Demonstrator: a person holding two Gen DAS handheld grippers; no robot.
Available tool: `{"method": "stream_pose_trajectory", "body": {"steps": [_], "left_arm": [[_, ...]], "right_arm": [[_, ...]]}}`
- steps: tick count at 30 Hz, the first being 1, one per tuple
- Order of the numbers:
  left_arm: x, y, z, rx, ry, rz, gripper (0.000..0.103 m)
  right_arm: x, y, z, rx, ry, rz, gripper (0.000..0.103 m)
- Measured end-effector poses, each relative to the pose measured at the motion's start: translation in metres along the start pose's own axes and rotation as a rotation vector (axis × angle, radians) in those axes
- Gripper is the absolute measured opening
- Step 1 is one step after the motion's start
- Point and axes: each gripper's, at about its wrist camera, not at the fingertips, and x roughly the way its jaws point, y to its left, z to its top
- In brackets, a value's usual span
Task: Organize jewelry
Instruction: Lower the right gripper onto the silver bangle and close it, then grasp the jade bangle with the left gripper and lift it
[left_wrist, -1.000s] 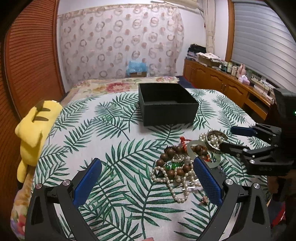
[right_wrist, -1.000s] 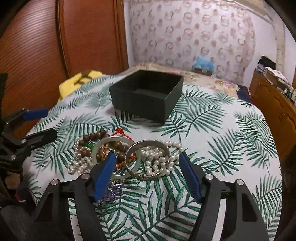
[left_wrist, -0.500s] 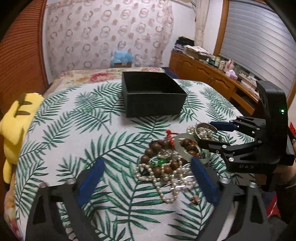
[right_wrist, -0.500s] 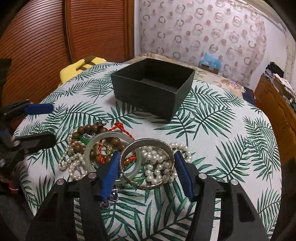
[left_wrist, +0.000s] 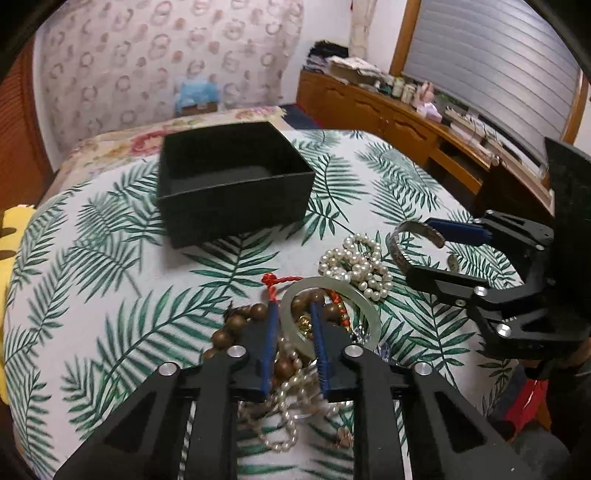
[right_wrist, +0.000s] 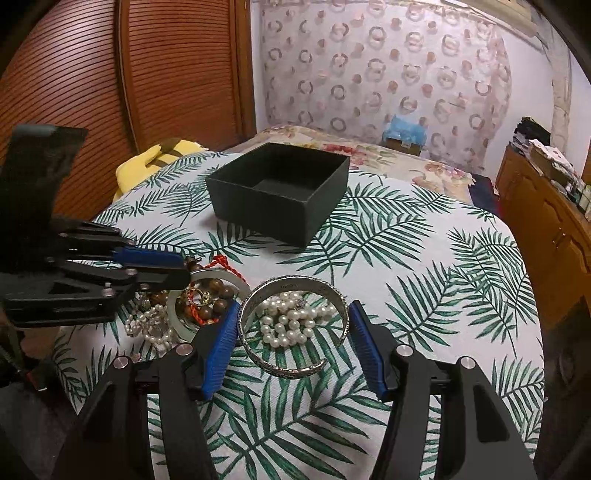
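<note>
The left gripper (left_wrist: 293, 341) points down into the jewelry pile on the leaf-print cloth (left_wrist: 110, 295) that covers the bed. Its jaws are closing, and the near rim of a pale green jade bangle (left_wrist: 364, 301) stands between the two blue pads, one pad outside the ring and one inside it; whether they already press on the rim cannot be told. Under and beside the bangle lie a string of brown wooden beads (left_wrist: 236, 321), a red knotted cord (left_wrist: 275, 282) and a white pearl strand (left_wrist: 291, 402) (all tangled together).

The right gripper (right_wrist: 291, 343) holds its jaws about half open around a silver open cuff bracelet (right_wrist: 295, 369), a blue pad at each side of it. From the right wrist view the left pad seems to touch the cuff, while contact on the right side is unclear. A heap of white pearls (right_wrist: 291, 323) lies inside the cuff.

Beyond the pile, well apart from it, stands an open black square box (right_wrist: 280, 192) with nothing visible inside. A yellow plush toy (right_wrist: 155, 158) lies at the bed's edge.
</note>
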Motion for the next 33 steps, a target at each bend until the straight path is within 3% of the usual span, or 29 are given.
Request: {"method": "stream_pose_trajectory", "body": {"steps": [5,14,28,33], "left_arm": [[0.015,-0.004,0.005,0.034,0.05,0.045,0.014],[0.02,-0.007,0.008,0.08,0.065,0.111,0.014],[0.019,-0.005,0.007,0.116,0.059,0.101,0.015],[0.015,-0.005,0.002,0.112,0.031,0.095,0.007]], "right_arm": [[-0.002,-0.004,-0.003,0.009,-0.003,0.002,0.062],[-0.004,-0.002,-0.003,0.012,-0.009,0.012,0.062],[-0.005,0.005,-0.007,0.001,-0.012,0.014,0.062],[-0.005,0.005,-0.008,0.0,-0.012,0.012,0.062]]}}
